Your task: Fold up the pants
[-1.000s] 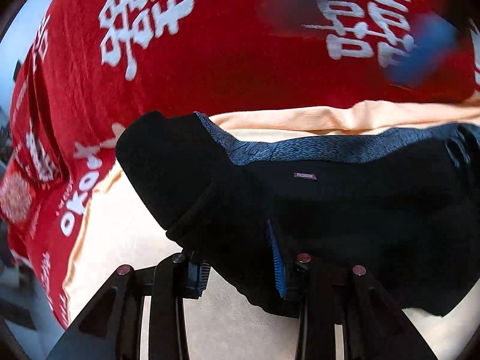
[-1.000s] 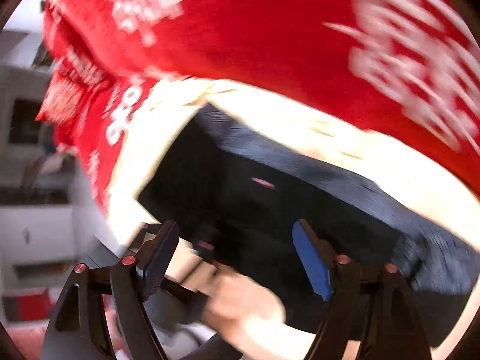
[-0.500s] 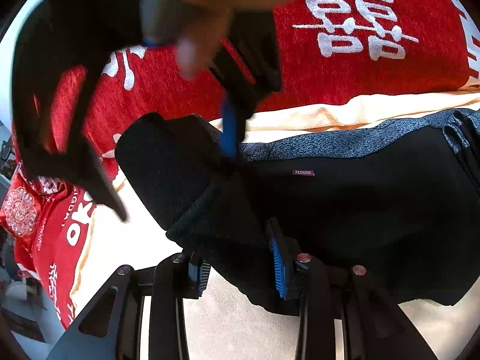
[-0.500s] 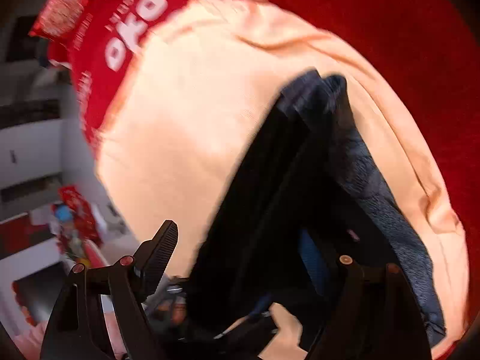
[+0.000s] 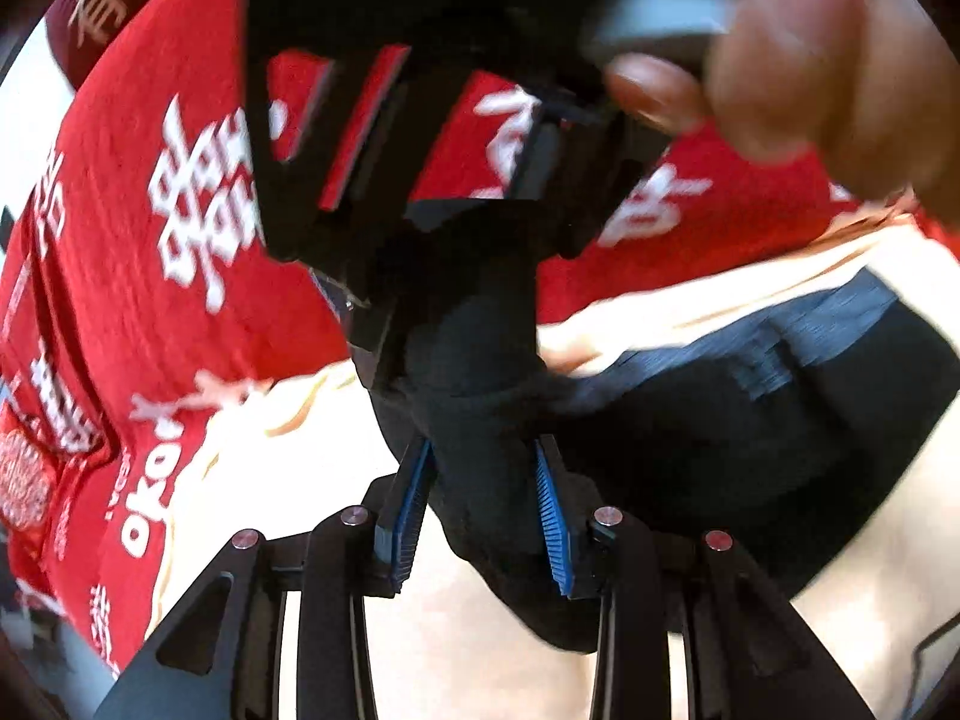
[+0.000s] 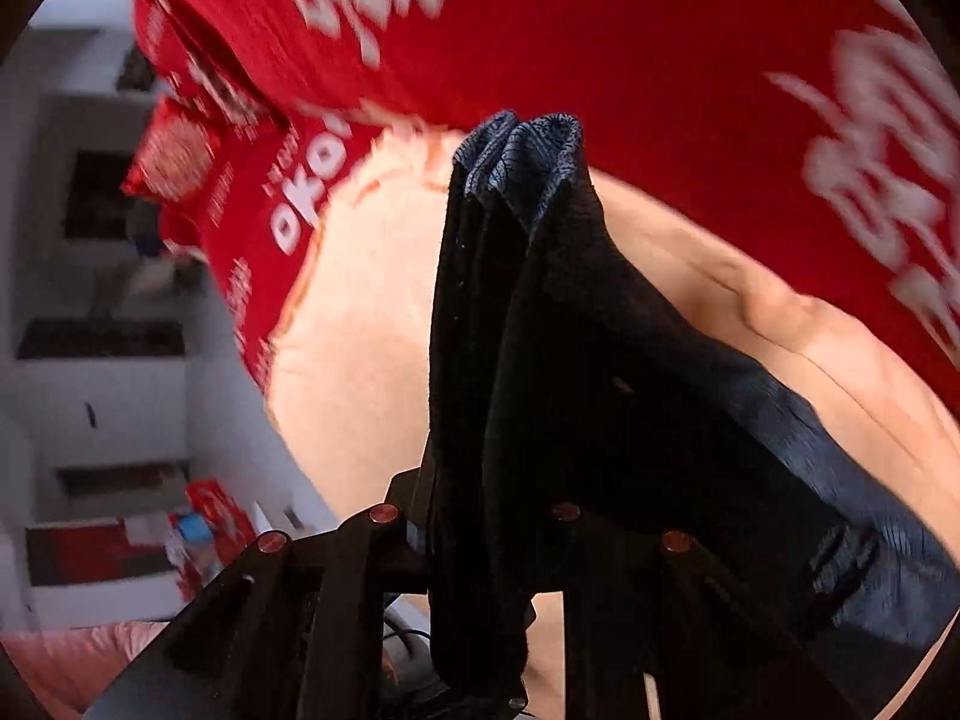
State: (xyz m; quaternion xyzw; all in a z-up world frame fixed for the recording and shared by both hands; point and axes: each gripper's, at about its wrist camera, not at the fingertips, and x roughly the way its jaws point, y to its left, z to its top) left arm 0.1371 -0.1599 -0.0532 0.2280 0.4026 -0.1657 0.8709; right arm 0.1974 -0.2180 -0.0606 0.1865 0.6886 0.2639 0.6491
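Observation:
The black pants (image 5: pixel 690 456) with a grey-blue waistband lie on a cream cloth (image 5: pixel 288 468). My left gripper (image 5: pixel 483 498) is shut on a bunched fold of the pants, its blue pads pressed to both sides. My right gripper (image 5: pixel 420 276) shows from above in the left wrist view, held by a hand, and grips the same fold higher up. In the right wrist view the right gripper (image 6: pixel 480 546) is shut on the lifted pants (image 6: pixel 540 330), which hang over its fingers and hide the pads.
A red blanket with white characters (image 5: pixel 180 192) covers the surface behind the cream cloth and shows in the right wrist view (image 6: pixel 600 30). White shelves and clutter (image 6: pixel 102 360) stand at the left in the right wrist view.
My right gripper came down over the pants edge and shut on it. My left gripper closed on the fold. Both have lifted the fold off the cream cloth.

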